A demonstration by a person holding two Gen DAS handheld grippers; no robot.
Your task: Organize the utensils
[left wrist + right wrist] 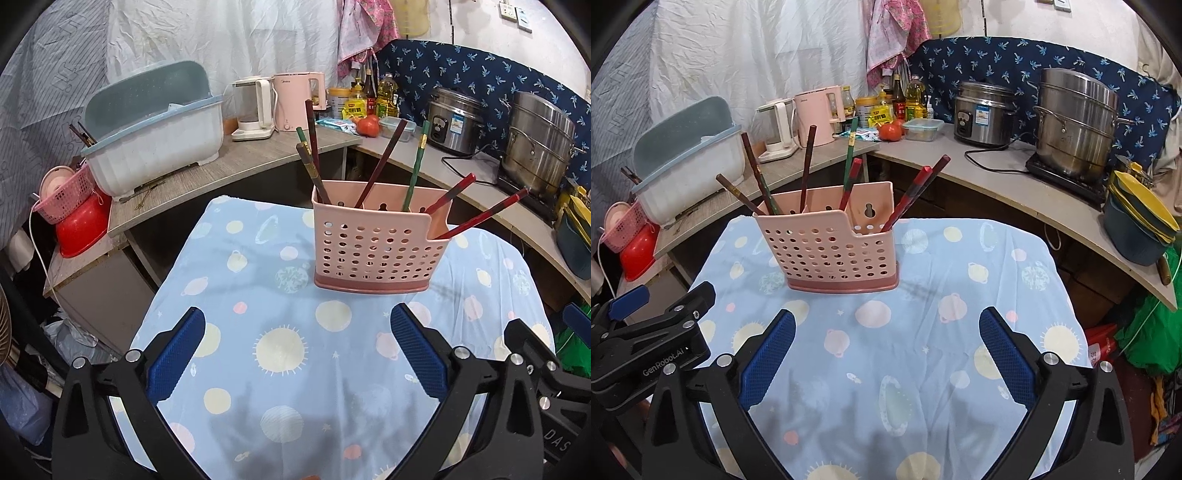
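A pink perforated utensil holder [373, 247] stands upright on the table with the blue planet-print cloth [288, 369]; it also shows in the right wrist view [831, 254]. Several chopsticks stand in it: brown ones [314, 162] at the left, a green one [415, 170] in the middle, red ones [480, 214] leaning right. My left gripper [297, 350] is open and empty, a little short of the holder. My right gripper [886, 350] is open and empty, also short of the holder. The left gripper's side shows at the left of the right wrist view [653, 339].
A counter runs behind the table with a dish-drainer bin [155, 144], two kettles [280, 103], bottles, a tomato, a rice cooker [456, 123] and a steel pot [539, 144]. Stacked bowls [1141, 218] sit at the counter's right end.
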